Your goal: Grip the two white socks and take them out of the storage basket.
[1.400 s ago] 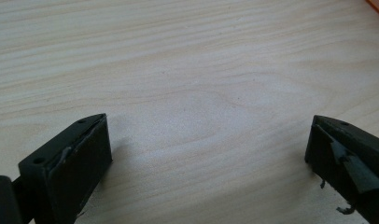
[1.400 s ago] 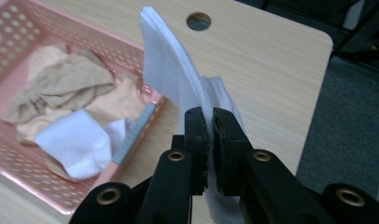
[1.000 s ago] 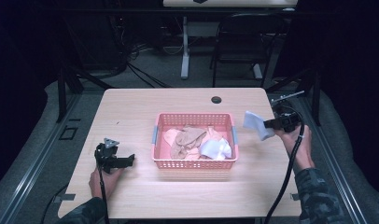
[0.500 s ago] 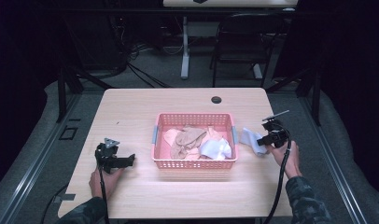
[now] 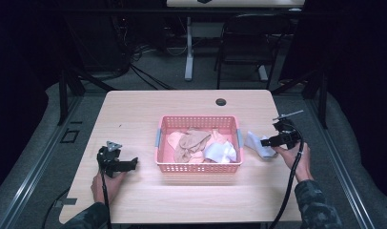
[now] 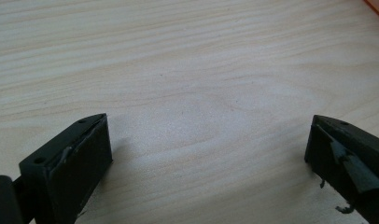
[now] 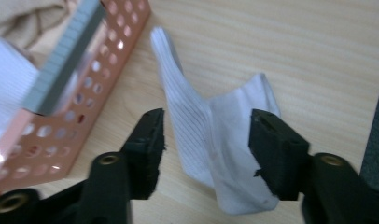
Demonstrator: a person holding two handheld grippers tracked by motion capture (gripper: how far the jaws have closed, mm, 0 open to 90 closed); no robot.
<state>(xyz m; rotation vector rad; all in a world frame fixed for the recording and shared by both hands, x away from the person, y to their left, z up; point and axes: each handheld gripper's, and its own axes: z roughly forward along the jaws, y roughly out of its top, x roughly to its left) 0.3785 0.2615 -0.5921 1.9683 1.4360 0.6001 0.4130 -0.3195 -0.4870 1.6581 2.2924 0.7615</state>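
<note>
Two grippers on my table, one at each side of a pink basket. Notes run left to right.

Left gripper (image 5: 130,163): low over bare wood on the near left of the table (image 5: 134,114), pointing right toward the basket, held in the left hand (image 5: 106,183). In the left gripper view its jaws stand wide apart with only wood grain between them; nothing is gripped. An orange-pink corner of the basket just clips the far right of that view.

Pink basket (image 5: 199,167): perforated plastic, centre of the table, grey handles on its short ends. Inside lie tan cloth pieces (image 5: 191,143) and a white cloth (image 5: 220,151) toward its right side.

White sock (image 7: 211,135): on the tabletop just right of the basket, outside it, close to the right-hand wall. Ribbed fabric, crumpled, one fold standing up. From the high view I see it lying between the basket's right handle and the right gripper.

Right gripper (image 7: 206,140): held in the right hand (image 5: 292,157) at the right edge of the table, pointing left at the sock. Its jaws have just been opening; they now stand partly apart with the sock between them, and I see a gap between each pad and the fabric, so the sock is not pinched.

Small dark hole (image 5: 221,102) in the tabletop at the far side.
</note>
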